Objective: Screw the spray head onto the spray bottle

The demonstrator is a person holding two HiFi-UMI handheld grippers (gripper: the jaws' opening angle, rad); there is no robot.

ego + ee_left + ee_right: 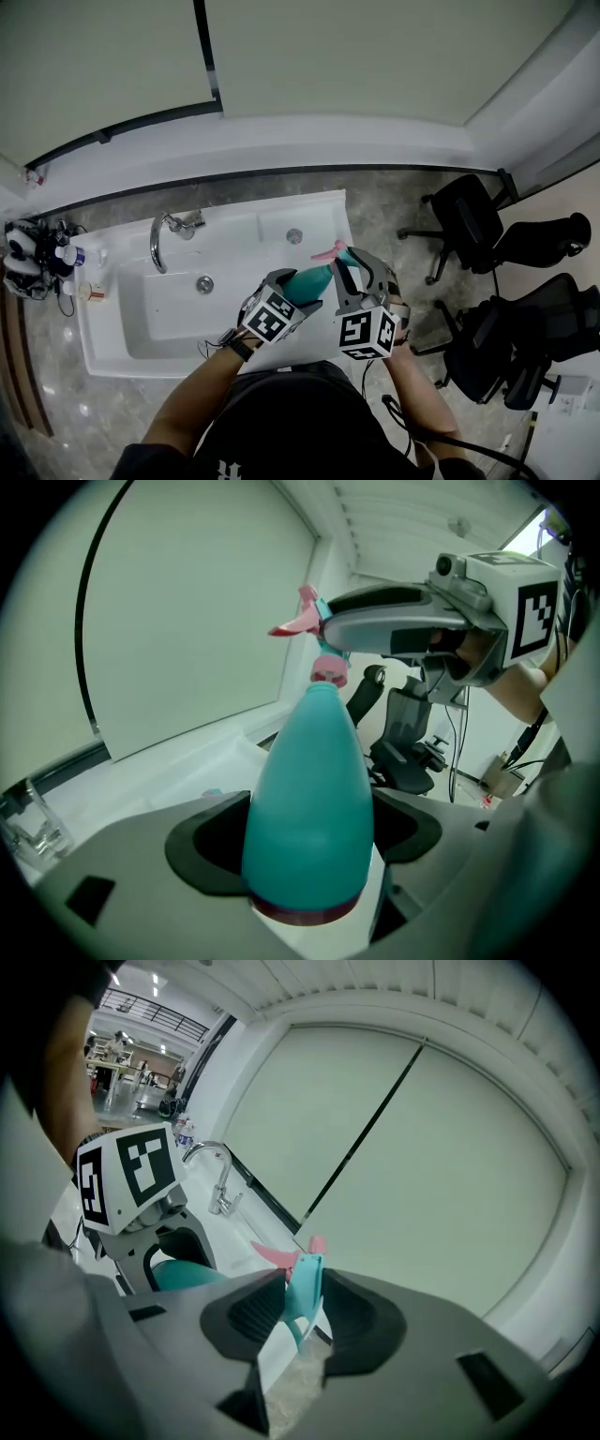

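A teal spray bottle with a dark red band at its base sits between the jaws of my left gripper, which is shut on its body; it also shows in the head view as the teal bottle. My right gripper is shut on the teal and pink spray head. In the left gripper view the spray head sits right at the bottle's neck, its pink collar touching the top. The right gripper stands beside the left gripper over the sink's right edge.
A white sink with a chrome tap lies below left. Small bottles stand on the floor at far left. Black office chairs crowd the right. A wall with a dark seam rises behind.
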